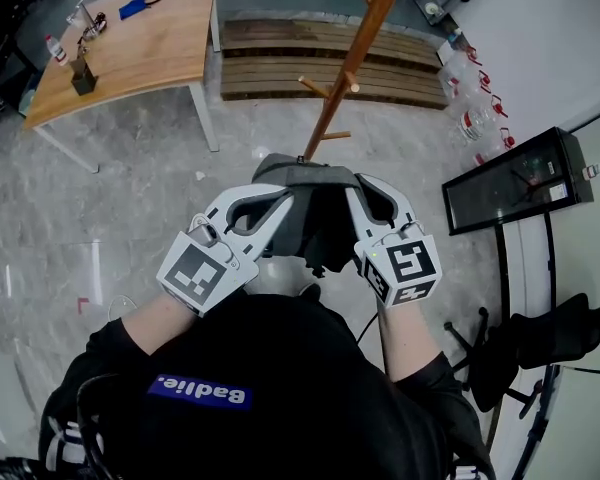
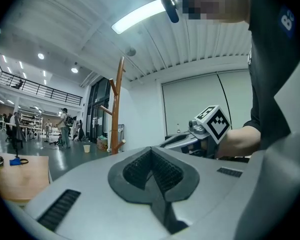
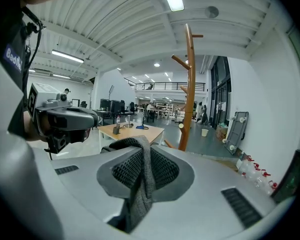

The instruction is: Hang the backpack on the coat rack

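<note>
The backpack (image 1: pixel 315 223) hangs in mid-frame of the head view, a dark grey bundle held up between the two tools just in front of the person's chest. The foot of the coat rack (image 1: pixel 355 58) is right behind it, and the wooden pole leans away toward the top of the frame.

The right hand-held gripper (image 1: pixel 358 190) is clamped on a grey woven strap (image 3: pixel 142 174), which runs up between its ribbed pads and drapes over the top of them. The left hand-held gripper (image 1: pixel 280 203) has its jaws pressed together at the bag's upper edge. Its own view shows no cloth clearly between the pads, so I can't say whether it has caught anything.

To my eye the bag is soft and floppy, slumping into folds with no shape of its own. It looks light enough, since one pinched strap seems to carry it. The webbing looks rough, so I'd not expect it to slip. The strap or top loop is the sensible hold, kept spread open so a peg (image 1: pixel 315 86) can pass through.
</note>
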### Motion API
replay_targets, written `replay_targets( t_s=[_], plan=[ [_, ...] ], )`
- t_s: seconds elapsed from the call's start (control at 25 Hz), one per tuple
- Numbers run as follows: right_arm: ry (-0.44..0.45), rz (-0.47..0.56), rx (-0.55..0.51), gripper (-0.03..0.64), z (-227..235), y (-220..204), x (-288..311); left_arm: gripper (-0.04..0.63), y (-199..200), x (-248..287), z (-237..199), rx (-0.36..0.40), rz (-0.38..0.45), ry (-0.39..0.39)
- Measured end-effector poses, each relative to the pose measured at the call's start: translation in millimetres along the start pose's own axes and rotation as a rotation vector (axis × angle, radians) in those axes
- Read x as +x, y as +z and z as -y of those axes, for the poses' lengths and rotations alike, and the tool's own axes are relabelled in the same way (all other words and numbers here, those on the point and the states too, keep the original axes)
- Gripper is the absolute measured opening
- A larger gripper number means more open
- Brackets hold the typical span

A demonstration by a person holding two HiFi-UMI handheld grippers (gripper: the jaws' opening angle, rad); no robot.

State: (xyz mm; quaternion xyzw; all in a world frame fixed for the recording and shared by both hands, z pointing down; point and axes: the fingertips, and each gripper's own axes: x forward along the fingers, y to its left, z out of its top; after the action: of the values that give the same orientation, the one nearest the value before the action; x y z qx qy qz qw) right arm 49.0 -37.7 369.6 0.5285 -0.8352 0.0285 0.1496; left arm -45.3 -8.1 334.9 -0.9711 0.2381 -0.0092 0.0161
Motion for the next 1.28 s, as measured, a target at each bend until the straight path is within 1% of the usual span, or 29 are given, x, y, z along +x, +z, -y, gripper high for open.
replay_targets(
  t_s=[0.12, 0.24, 0.4, 0.6, 0.76, 0.88, 1.04, 1.28],
  plan=[
    [0.004, -0.003, 0.009, 0.043, 24, 3, 6, 0.009, 0, 15, 1, 0.013, 0.004, 0.001],
    [0.021, -0.006, 0.018, 0.043, 37, 13, 24, 0.009, 0, 22, -12, 0.008, 0.002, 0.021],
    [0.067, -0.003, 0.014, 0.043, 55, 19, 49, 0.009, 0, 45, -31, 0.02, -0.003, 0.078],
    [0.136, 0.019, 0.007, 0.043, 77, 23, 70, 0.009, 11, 77, -51, 0.048, 0.007, 0.162],
    [0.166, 0.027, 0.009, 0.041, 95, 28, 85, 0.009, 16, 91, -61, 0.028, 0.026, 0.205],
    [0.175, 0.017, 0.006, 0.041, 103, 33, 95, 0.009, 15, 98, -66, 0.02, 0.024, 0.202],
    [0.163, -0.014, -0.001, 0.041, 111, 39, 105, 0.009, 10, 104, -75, -0.002, 0.016, 0.164],
    [0.152, -0.109, 0.047, 0.043, 122, 33, 119, 0.009, 7, 101, -88, -0.021, 0.028, 0.1]
  ],
)
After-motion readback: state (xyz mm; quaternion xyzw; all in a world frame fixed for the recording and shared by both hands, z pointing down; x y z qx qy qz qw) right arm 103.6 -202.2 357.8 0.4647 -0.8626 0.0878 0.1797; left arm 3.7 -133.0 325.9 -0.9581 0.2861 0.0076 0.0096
